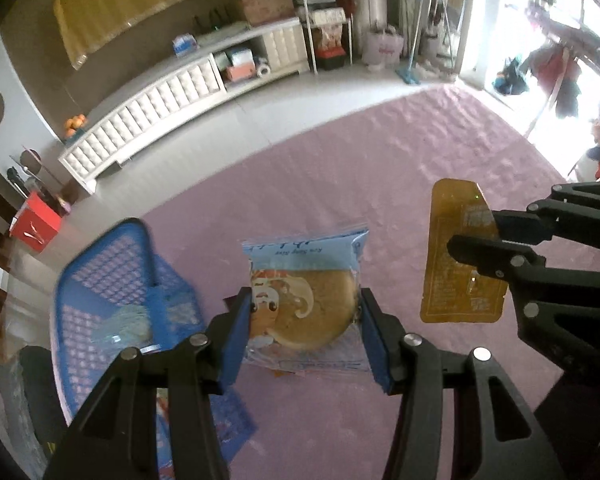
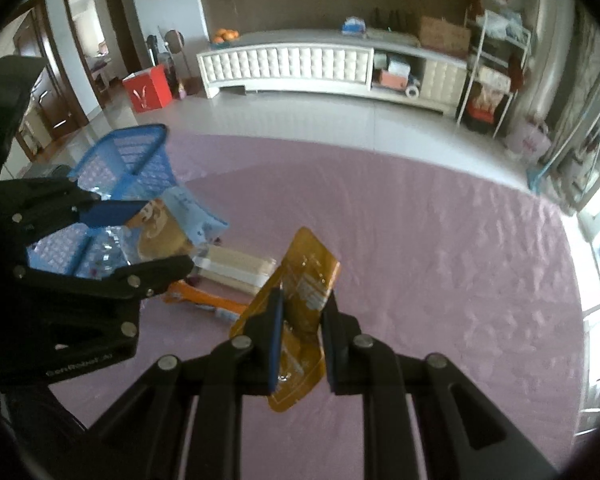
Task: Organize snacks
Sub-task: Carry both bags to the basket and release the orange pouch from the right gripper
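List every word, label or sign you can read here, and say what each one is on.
"GenRobot.AI": embossed on the left tongs' black body, faint, read with some doubt.
Blue cookie packet: upside-down script, too blurred to read.
Gold packet: fine print, too small to read.
Red box: white mark, no letters legible.

My left gripper (image 1: 306, 320) clamps a blue-wrapped round cake (image 1: 304, 300) above the pink cloth; my right gripper (image 2: 300, 344) pinches a flat golden packet (image 2: 300, 304). A blue basket (image 1: 112, 264) stands left.
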`<state>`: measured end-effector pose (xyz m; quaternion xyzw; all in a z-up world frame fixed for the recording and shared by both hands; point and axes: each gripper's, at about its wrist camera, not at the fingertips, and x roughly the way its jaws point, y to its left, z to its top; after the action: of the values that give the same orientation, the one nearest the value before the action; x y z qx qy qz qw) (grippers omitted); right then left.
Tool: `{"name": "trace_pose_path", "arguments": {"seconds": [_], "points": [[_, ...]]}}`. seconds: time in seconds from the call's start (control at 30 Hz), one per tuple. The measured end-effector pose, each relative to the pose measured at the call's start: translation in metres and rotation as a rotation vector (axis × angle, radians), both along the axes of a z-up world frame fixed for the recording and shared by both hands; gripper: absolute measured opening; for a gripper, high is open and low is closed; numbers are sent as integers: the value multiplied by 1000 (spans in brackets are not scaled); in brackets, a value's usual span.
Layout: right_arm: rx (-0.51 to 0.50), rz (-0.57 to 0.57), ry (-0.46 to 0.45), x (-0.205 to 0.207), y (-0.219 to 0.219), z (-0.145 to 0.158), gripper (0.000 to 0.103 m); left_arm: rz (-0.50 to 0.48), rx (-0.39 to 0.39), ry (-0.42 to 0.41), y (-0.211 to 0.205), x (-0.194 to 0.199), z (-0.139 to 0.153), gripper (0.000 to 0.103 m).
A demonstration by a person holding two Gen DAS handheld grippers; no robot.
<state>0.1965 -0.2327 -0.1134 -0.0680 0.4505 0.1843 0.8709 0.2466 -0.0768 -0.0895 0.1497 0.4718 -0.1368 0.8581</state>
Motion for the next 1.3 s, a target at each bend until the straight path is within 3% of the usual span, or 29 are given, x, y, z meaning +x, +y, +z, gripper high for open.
{"name": "trace_pose_path", "arguments": {"seconds": [0.27, 0.67, 1.03, 1.3], "points": [[-45, 40, -87, -35, 35, 49, 21, 31, -71, -103, 45, -46, 59, 49], [-57, 153, -159, -63, 104, 82, 21, 127, -108, -169, 133, -85, 90, 49], [-38, 259, -146, -61, 189, 74, 21, 239, -110, -164, 217, -96, 80, 49], [-52, 316, -110, -51, 229, 53, 21, 292, -147, -131, 261, -97, 55, 49]]}}
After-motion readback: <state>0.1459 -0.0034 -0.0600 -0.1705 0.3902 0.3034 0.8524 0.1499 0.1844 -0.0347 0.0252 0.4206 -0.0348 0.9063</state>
